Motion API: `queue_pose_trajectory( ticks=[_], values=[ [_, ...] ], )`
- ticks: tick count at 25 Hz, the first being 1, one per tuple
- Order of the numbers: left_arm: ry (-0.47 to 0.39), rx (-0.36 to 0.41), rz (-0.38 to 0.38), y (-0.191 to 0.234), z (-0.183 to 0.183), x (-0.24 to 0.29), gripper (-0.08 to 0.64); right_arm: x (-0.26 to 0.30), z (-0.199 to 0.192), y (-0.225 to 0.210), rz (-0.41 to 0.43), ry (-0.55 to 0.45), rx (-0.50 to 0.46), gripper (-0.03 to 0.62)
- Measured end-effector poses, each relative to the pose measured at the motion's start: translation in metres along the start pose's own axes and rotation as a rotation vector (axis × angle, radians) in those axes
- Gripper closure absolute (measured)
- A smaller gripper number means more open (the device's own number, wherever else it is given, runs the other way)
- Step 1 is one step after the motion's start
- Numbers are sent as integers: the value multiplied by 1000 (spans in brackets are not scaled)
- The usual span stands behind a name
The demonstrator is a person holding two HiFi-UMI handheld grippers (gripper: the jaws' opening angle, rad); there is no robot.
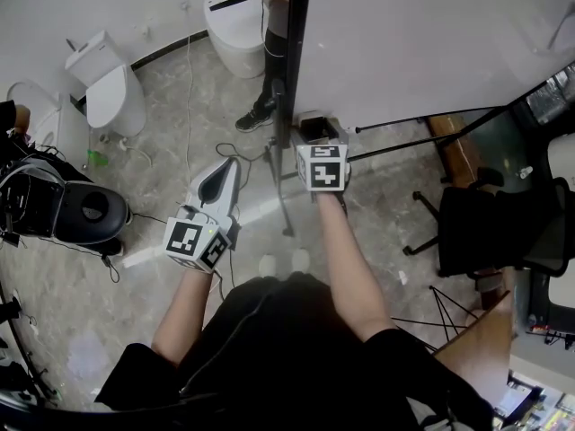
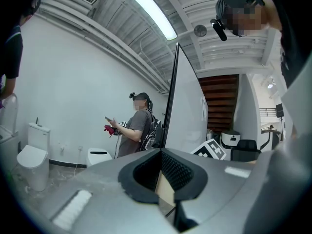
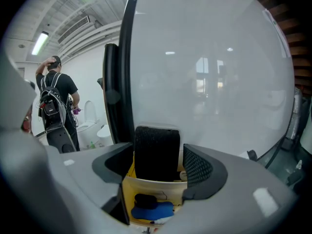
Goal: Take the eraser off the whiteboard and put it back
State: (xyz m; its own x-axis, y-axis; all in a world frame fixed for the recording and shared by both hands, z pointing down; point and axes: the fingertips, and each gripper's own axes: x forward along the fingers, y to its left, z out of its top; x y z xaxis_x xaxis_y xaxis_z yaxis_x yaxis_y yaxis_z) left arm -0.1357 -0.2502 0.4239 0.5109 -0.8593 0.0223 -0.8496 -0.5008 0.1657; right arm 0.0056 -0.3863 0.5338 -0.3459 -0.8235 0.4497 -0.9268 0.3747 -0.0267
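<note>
The whiteboard (image 1: 422, 34) stands upright ahead of me, its black left frame edge (image 1: 295, 43) just beyond my right hand. My right gripper (image 1: 316, 127) is up at that edge, shut on the eraser (image 3: 156, 152). The eraser has a black felt block on a yellow and white body with a blue label. In the right gripper view the felt stands close before the white board face (image 3: 209, 72); I cannot tell whether it touches. My left gripper (image 1: 222, 171) hangs lower left, away from the board (image 2: 187, 111), jaws together with nothing in them.
A person (image 1: 269, 52) stands behind the board's left edge. White toilets (image 1: 112, 88) (image 1: 235, 25) stand on the floor at the back left. A black round device (image 1: 81, 214) with cables sits left. A black office chair (image 1: 503, 227) is at right, by the board's stand legs (image 1: 422, 119).
</note>
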Motion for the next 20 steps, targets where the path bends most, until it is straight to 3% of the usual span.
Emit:
queue_pose_trajectory(
  ticks=[2,3,20],
  values=[
    [2,3,0,2,-1,0,555,1,0,0,-3,-1,8,283],
    [2,3,1,2,-1,-1,555,1,-1,0,-5,-2,9,326],
    [-18,0,-15,-1,10,3,555,-15,18,-2,17,-101,13,324]
  ],
)
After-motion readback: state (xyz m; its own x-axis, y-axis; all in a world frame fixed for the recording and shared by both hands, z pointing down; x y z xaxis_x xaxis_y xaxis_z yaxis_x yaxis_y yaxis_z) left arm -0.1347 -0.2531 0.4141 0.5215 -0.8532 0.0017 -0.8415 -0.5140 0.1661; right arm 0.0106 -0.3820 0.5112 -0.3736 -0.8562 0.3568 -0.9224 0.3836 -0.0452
